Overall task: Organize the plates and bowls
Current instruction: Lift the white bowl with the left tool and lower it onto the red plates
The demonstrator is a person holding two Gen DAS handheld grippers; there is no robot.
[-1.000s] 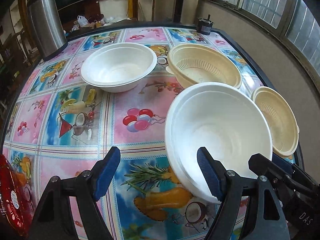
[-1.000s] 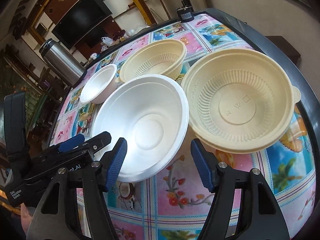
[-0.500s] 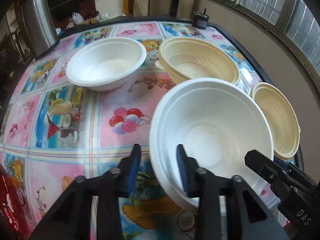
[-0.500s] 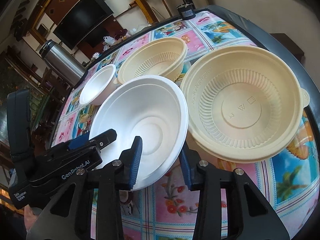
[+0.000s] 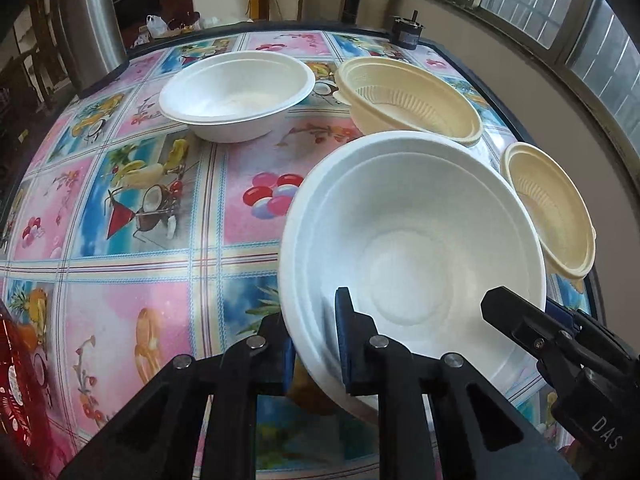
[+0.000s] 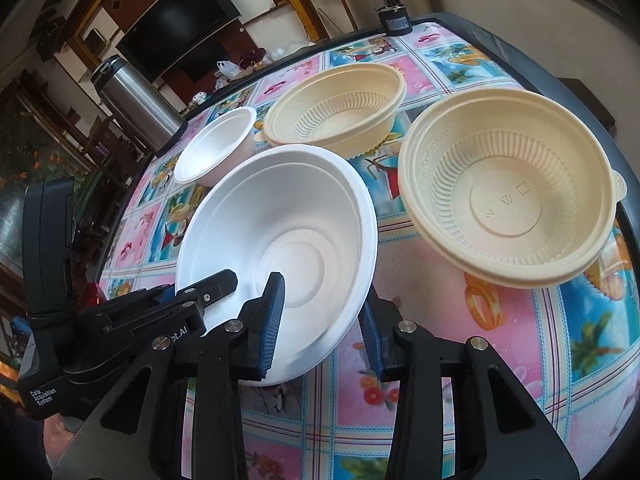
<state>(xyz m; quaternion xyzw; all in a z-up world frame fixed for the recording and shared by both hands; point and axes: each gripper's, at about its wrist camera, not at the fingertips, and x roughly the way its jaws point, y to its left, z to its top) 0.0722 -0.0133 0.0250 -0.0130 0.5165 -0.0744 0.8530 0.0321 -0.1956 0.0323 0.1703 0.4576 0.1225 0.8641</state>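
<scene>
Status: early stage. No bowl is stacked yet; four bowls sit or are held separately on the table [image 5: 132, 256].

Left gripper [image 5: 316, 344]: jaws closed on the near-left rim of the near white bowl [image 5: 416, 256], one pad inside the wall, one outside. Right gripper [image 6: 322, 320]: jaws closed on the same bowl [image 6: 288, 248] at its near-right rim, again one pad on each side of the wall. Both grippers hold this one bowl. It appears tilted, with the near edge raised; whether the base is clear of the table cannot be told.

Positions in the left view, taken from the held bowl:
- far white bowl [image 5: 236, 92] at 11 o'clock, well apart.
- far cream bowl [image 5: 412, 96] at 12 o'clock, just beyond the rim.
- near cream bowl [image 5: 548, 212] at 3 o'clock, just beside it at the table edge.

Remaining, by judgement: nest the held bowl with the far white bowl, then nest the two cream bowls. A flask [image 5: 88, 20] stands at the far-left corner, clear of the work.
</scene>
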